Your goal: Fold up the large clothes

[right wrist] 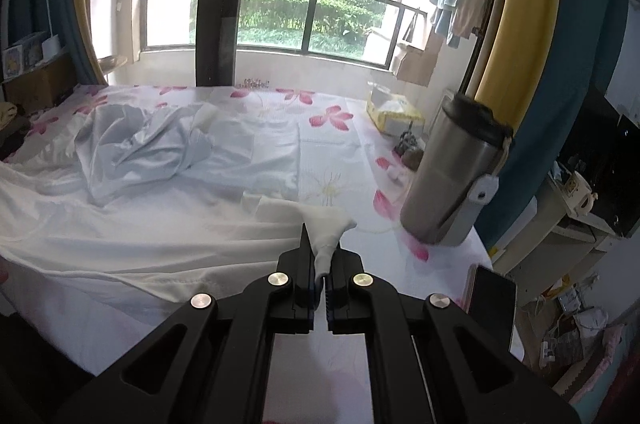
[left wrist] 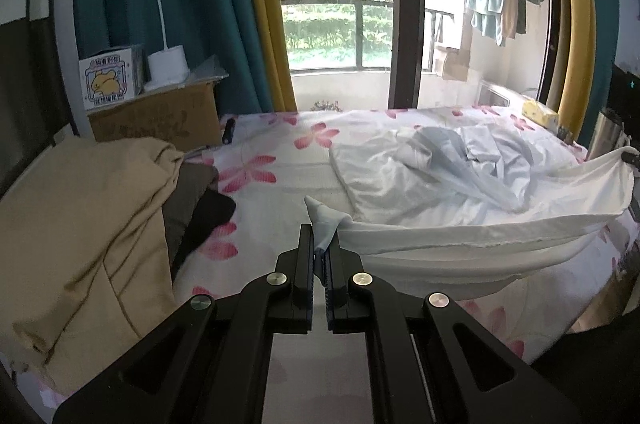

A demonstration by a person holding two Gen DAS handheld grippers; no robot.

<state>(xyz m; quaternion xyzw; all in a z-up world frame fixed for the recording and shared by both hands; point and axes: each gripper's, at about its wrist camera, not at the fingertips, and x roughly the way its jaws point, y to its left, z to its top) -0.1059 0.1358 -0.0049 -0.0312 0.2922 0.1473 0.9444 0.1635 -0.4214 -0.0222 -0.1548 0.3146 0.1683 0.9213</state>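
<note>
both grippers are clamped on corners of the white garment [left wrist: 460,184]: left gripper [left wrist: 320,248] and right gripper [right wrist: 322,256] hold its near edge stretched above the flowered bed sheet [left wrist: 280,176], the rest lying crumpled there.

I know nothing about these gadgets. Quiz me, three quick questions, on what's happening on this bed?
1. True or false: both grippers are pinching the white garment.
2. What stands on the bed's right edge: A) steel tumbler B) vase C) teapot?
3. The bedsheet is printed with pink ____.

Key: 1 true, the left gripper and the right gripper each clamp a corner; 2 A; 3 flowers.
</note>
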